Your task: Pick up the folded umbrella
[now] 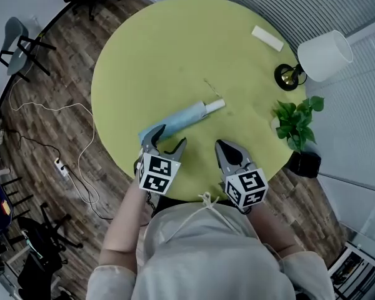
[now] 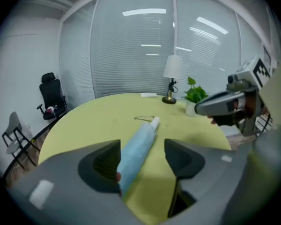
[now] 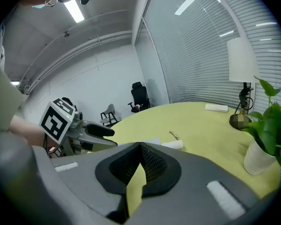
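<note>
The folded umbrella (image 1: pixel 182 118), light blue with a white handle, lies on the round yellow-green table (image 1: pixel 175 49), handle toward the far right. My left gripper (image 1: pixel 167 140) is open at the umbrella's near end. In the left gripper view the blue cloth (image 2: pixel 141 139) runs between the two spread jaws, closer to the left one, and neither pad presses on it. My right gripper (image 1: pixel 224 146) hovers shut over the table's near edge, right of the umbrella, with nothing between its pads. From the right gripper view (image 3: pixel 140 147) only the white handle (image 3: pixel 173 144) shows past the jaws.
A white-shaded lamp (image 1: pixel 322 56) and a potted plant (image 1: pixel 295 122) stand at the table's right rim. A white box (image 1: pixel 267 38) lies at the far side, a thin strap (image 1: pixel 212 87) beyond the umbrella. Chairs and a cabled power strip (image 1: pixel 60 166) are on the floor, left.
</note>
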`<state>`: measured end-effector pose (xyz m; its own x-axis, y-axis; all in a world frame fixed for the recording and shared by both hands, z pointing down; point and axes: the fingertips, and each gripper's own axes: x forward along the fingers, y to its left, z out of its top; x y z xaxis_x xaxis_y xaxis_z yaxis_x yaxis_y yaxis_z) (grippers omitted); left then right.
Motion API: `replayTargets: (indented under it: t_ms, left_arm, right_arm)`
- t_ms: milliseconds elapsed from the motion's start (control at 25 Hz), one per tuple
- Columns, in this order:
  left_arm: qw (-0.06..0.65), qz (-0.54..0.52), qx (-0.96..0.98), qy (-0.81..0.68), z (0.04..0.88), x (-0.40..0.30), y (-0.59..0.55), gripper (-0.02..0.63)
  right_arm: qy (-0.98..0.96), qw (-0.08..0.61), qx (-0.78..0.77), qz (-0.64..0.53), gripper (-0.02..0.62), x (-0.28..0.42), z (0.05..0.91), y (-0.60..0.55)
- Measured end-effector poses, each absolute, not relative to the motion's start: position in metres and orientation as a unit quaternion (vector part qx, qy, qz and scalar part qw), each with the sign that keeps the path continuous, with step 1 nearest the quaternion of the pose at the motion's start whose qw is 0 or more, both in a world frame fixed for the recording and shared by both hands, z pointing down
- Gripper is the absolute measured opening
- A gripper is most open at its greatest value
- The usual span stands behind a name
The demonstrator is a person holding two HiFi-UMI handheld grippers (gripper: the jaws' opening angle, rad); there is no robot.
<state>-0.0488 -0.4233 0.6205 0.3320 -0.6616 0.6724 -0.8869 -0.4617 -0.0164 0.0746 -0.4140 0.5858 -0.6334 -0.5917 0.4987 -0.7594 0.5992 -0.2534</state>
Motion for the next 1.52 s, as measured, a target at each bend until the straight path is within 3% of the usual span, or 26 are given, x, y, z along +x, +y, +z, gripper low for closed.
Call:
replayTargets:
  t_ms: [240,400,1000,1520]
  left_arm:
    - [0.151,0.441,0.793,-0.393,0.658,-0.043,-0.443,0.337]
    - [0.157,0.485,0.787,-0.348,0.686,-0.040,-0.455,0.342]
    - [0.180,0.565,0.764,-0.256,0.748,-0.048,-0.466,0.329]
    - [0.201,0.548,0.774,-0.244,0.751,-0.047,-0.470,0.335]
  right_arm:
    - [-0.872,0.196,0.376,0.243,-0.002,0.076,0.602,-0.428]
    - [-0.872,0.205,0.366,0.251,-0.002,0.074,0.610,-0.432]
    - [-0.862,0.211,0.374,0.269,-0.001,0.076,0.622,-0.451]
    - [-0.835,0.202,0.430,0.277,-0.002,0.103,0.618,-0.473]
